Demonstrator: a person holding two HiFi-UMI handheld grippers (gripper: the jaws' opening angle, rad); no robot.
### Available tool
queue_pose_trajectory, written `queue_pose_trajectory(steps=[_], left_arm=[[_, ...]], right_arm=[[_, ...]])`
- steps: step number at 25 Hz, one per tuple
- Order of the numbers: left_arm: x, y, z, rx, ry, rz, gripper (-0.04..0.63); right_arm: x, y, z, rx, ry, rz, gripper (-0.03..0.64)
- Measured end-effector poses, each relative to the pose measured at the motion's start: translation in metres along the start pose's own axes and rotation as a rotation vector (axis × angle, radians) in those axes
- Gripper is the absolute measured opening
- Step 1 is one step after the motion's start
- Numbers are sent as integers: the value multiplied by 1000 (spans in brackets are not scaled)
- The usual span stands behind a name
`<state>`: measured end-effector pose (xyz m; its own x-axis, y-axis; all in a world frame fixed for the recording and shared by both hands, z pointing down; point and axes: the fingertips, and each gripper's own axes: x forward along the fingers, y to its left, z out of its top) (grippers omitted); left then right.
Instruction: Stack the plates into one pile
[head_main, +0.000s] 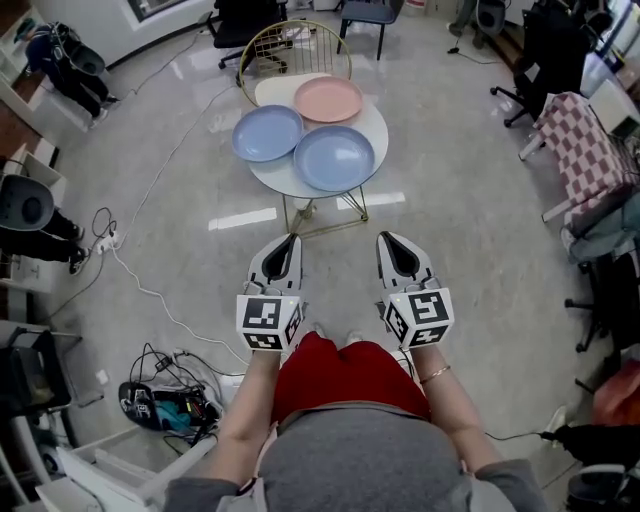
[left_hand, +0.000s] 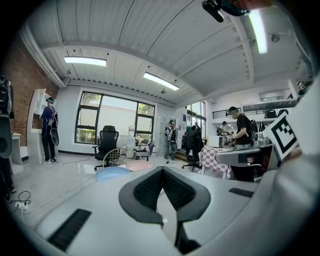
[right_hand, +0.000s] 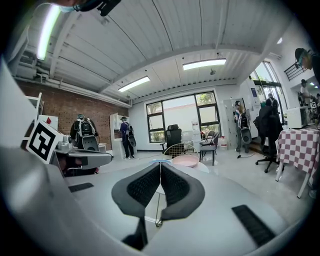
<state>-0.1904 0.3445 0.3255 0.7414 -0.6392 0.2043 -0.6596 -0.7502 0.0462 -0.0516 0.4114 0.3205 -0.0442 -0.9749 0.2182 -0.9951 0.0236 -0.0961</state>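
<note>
**Me:** While the fingers of my left gripper (head_main: 289, 242) and right gripper (head_main: 389, 240) are pressed together on nothing, both hang well short of the desk (head_main: 290, 180).

**Partner:** And the plates?

**Me:** They lie unstacked, side by side: the pink plate (head_main: 328, 98), the left blue plate (head_main: 267, 133) and the near blue plate (head_main: 334, 157). They look light, stiff and probably slick, so I'd pinch a raised rim.

**Partner:** And the room?

**Me:** There's a glossy floor (head_main: 470, 200), cables (head_main: 130, 270) and office chairs (head_main: 240, 25).

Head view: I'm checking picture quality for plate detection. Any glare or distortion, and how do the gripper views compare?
Head view: sharp, plates evenly lit, bright glare streaks on the floor near the table. Left and right gripper views: strong fisheye curving, black corners.
</note>
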Motion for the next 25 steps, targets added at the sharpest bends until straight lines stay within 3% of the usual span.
queue_pose_trajectory(steps=[14, 25], left_arm=[[37, -3, 18, 40, -4, 59, 14], [139, 84, 5, 18, 50, 49, 14]], right_arm=[[18, -47, 24, 16, -35, 16, 29], [127, -82, 21, 35, 2, -45, 29]])
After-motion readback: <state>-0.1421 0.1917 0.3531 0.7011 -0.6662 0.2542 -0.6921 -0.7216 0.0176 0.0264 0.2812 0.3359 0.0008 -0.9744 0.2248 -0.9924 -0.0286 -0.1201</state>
